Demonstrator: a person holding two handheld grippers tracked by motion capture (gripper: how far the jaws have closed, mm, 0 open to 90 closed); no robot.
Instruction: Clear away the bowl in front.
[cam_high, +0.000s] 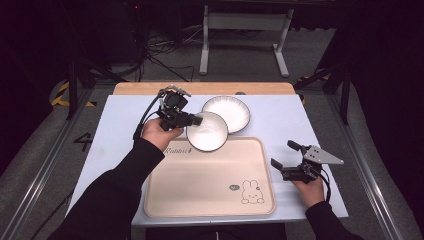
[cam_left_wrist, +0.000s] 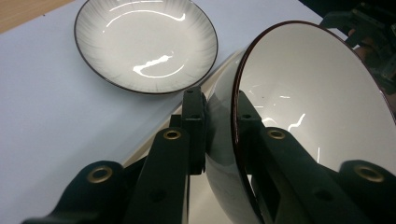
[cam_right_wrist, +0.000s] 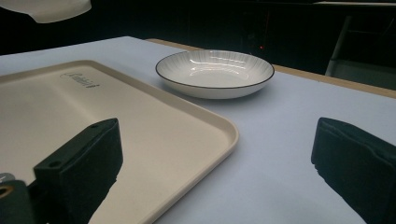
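Note:
My left gripper (cam_high: 196, 120) is shut on the rim of a white bowl with a dark edge (cam_high: 207, 131), held above the far edge of the beige tray (cam_high: 210, 195). In the left gripper view the jaws pinch the bowl (cam_left_wrist: 308, 107) wall, one inside and one outside. A second white dish (cam_high: 227, 113) lies on the table behind the tray, also seen as the dish (cam_left_wrist: 144, 44) and the dish (cam_right_wrist: 215, 72). My right gripper (cam_high: 284, 156) stands open just right of the tray, nothing between its jaws (cam_right_wrist: 210, 158).
The tray (cam_right_wrist: 140, 135) has a rabbit drawing near its front right corner. The pale table cover (cam_high: 125, 130) has bare room left of the tray and at the far right. A wooden edge (cam_high: 200, 88) runs along the back.

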